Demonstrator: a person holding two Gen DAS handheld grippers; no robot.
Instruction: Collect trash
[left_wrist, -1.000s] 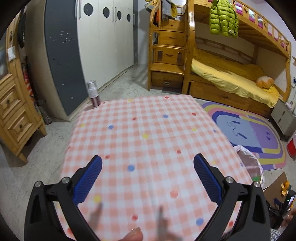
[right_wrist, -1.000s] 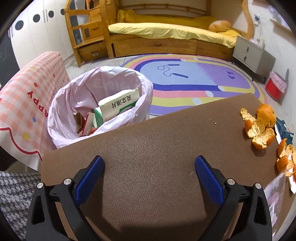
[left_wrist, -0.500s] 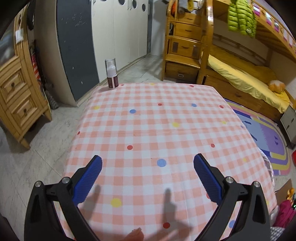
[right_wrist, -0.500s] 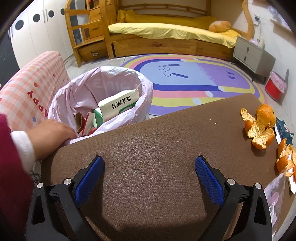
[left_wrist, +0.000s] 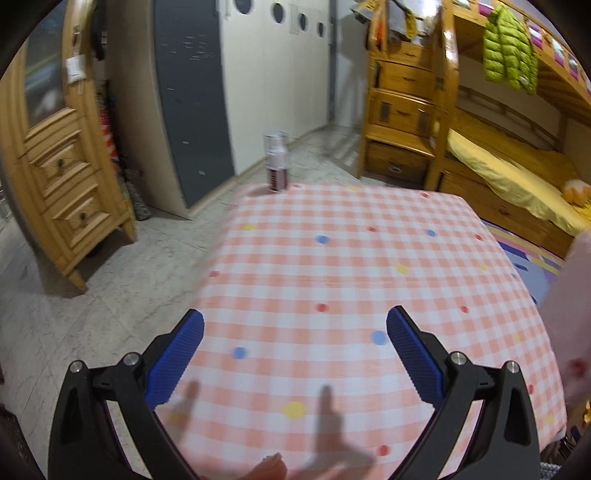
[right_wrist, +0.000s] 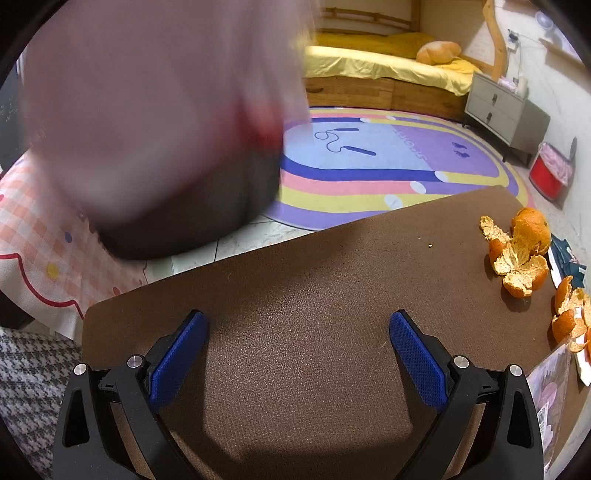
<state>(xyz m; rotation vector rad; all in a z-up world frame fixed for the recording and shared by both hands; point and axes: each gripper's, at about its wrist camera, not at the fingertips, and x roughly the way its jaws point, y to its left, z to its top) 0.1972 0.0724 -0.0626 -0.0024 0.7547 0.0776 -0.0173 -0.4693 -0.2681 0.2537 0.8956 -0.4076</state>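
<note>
My right gripper (right_wrist: 297, 350) is open and empty over a brown mat (right_wrist: 314, 295). Orange peels (right_wrist: 521, 251) lie at the mat's right edge, more peel (right_wrist: 570, 317) below them. A blurred pink trash bag with a dark bin (right_wrist: 155, 118) fills the upper left of the right wrist view, lifted off the floor. My left gripper (left_wrist: 295, 350) is open and empty above a pink checked tablecloth (left_wrist: 362, 280). The bag's blurred edge (left_wrist: 572, 314) shows at the right of the left wrist view.
A small pump bottle (left_wrist: 276, 166) stands at the tablecloth's far edge. A wooden dresser (left_wrist: 59, 173) stands left, a bunk bed (left_wrist: 498, 158) right. A colourful rug (right_wrist: 388, 166), a grey nightstand (right_wrist: 506, 110) and a red bin (right_wrist: 550, 173) lie beyond the mat. Packets (right_wrist: 554, 387) lie at the mat's right.
A hand reached the trash bin and lifted it with the bag; it now blurs across the right wrist view. The left gripper swung left and tilted up. The right gripper stayed put.
</note>
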